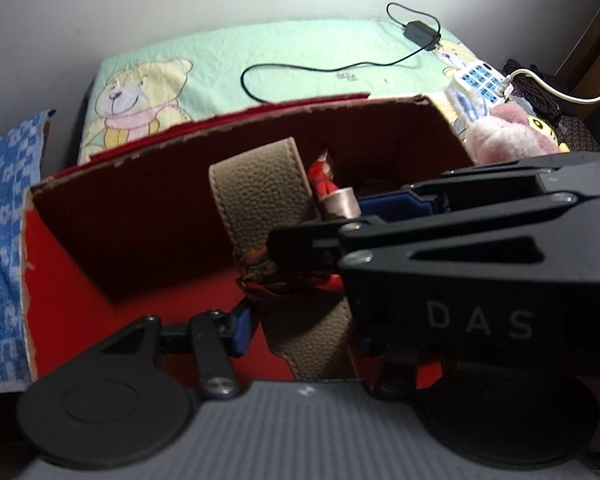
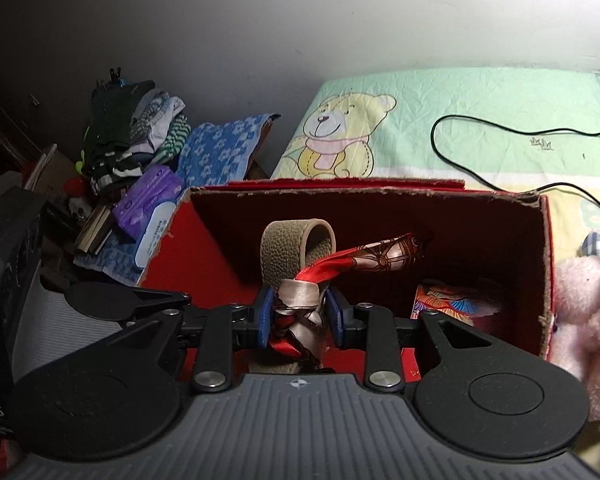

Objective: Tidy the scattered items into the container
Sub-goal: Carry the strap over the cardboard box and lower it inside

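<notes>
On the bed (image 2: 480, 92), against its green bear-print sheet, stands the red cardboard box (image 2: 546, 264), open-topped, its torn rim ringing both tools on all sides. Inside it the tan leather strap (image 2: 284, 256) stands upright as a loop, its long axis running up out of the box, a red patterned scarf (image 2: 384, 256) knotted round it and trailing toward the far right corner. The right tool (image 2: 298, 316) is nearer: its blue pads are closed onto the knot and strap, straight ahead of it. The left tool (image 1: 300, 320) comes in from the left; its jaws look spread either side of the strap, gripping nothing. Judging by this, release needs only a drop; free floor lies left.
</notes>
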